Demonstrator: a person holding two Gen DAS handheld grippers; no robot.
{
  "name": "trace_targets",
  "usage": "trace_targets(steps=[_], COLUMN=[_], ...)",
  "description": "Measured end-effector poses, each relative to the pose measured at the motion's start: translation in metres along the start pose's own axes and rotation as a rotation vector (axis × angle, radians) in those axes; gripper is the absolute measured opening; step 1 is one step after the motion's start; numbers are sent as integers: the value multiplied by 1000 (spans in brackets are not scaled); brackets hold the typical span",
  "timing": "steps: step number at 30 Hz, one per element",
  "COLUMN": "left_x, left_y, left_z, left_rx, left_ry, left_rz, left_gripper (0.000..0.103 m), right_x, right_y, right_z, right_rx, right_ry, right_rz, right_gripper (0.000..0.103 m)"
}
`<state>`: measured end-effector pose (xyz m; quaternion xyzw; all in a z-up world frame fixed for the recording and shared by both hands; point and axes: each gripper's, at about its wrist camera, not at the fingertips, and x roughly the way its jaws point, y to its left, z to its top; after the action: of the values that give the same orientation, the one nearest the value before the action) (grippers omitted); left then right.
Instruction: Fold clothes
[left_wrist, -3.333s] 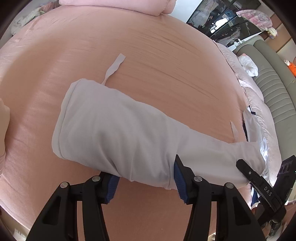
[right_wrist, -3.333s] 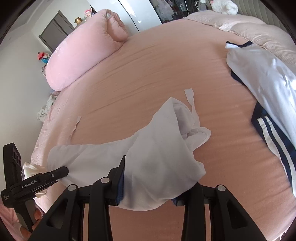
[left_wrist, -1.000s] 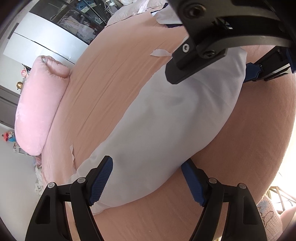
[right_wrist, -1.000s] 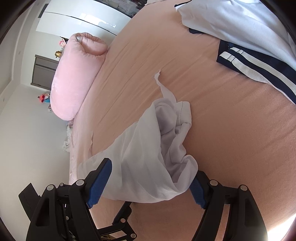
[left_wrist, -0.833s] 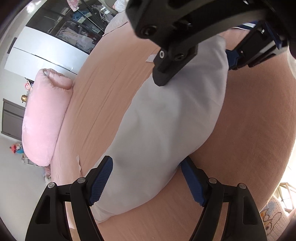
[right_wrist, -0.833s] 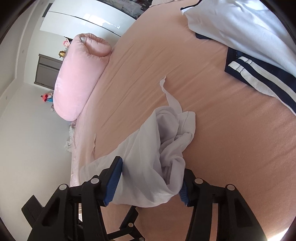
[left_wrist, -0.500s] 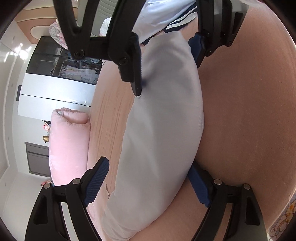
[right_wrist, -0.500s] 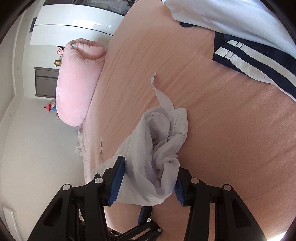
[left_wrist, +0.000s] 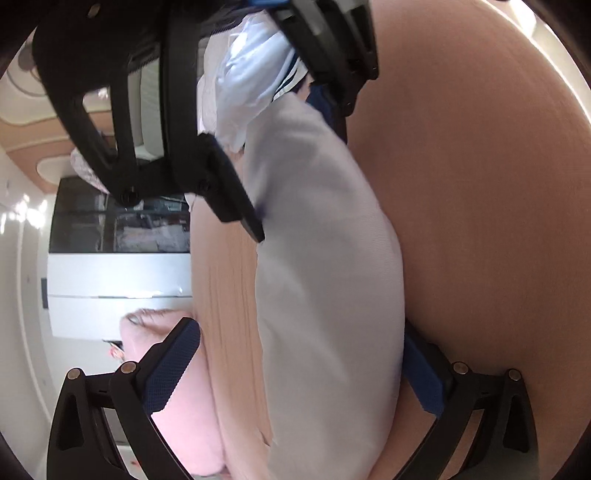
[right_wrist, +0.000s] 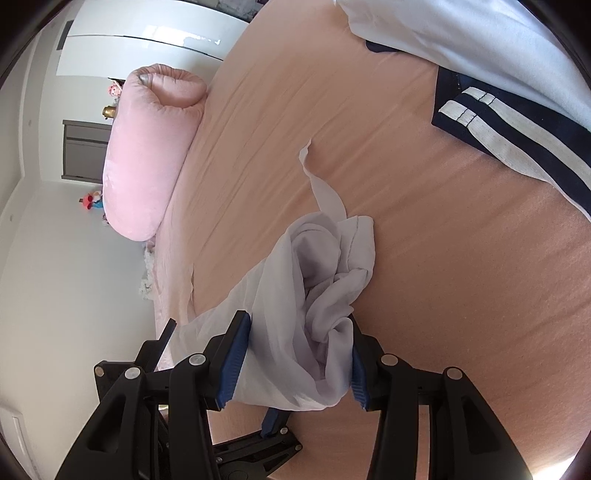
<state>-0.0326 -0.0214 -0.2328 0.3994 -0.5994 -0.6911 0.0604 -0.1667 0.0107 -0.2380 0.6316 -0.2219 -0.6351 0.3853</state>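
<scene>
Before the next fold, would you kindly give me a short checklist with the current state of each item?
1. Right gripper clamped on the white garment: ok, bunched cloth fills the gap between both pads.
2. Left gripper free of the garment: cannot tell; jaws are opening, one pad clear, cloth hides the other.
3. Garment flat: not ok, crumpled at the right gripper.
4. Loose strap tucked in: not ok, it trails on the pink sheet.
5. Navy striped garment apart from the work: ok.
</scene>
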Motion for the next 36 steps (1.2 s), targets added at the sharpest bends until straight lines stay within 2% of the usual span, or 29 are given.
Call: trace_targets(steps=[4,7,10,15,17,21,29,31,32,33,34,35,36], left_x=[6,2,3,5,5,15,36,39,39,39,38,38,34], left_y=[8,10,3,-4,2,15,31,31,31,30,28,26,21], left_z=[9,7,2,7,11,14,-8,-9,-9,-9,-9,-9,-8], left_rx=[21,17,60,18,-22,-112,-245,-259,-263,-267,-272,-277,-276], left_ry=[82,108,140,160,147,155,144,143,142,139,135,131,127], left_rz=[-19,24,43,91,84,20,-60,-74,-81,-101,-124,-147,-155], left_gripper=[103,103,103,103,103,103,103,97,94,85,67,58,41], right_x=[2,0,-2,-3,-4,-8,-13,-12,-13,-14,-14,-15,-16], right_y=[-3,-5,-7,-6,-3,6,1,-6,-9,-13,-17,-20,-23], right_z=[-3,-4,-2,4,6,10,4,2,0,-3,-5,-8,-11], right_rx=[7,17,30,52,55,35,34,57,70,82,95,108,123], right_ry=[16,19,15,5,4,0,2,8,8,3,-3,-9,-17], right_rz=[4,18,32,73,82,76,43,32,30,38,46,57,73], right_gripper=[48,48,48,48,50,50,50,51,57,59,61,61,61])
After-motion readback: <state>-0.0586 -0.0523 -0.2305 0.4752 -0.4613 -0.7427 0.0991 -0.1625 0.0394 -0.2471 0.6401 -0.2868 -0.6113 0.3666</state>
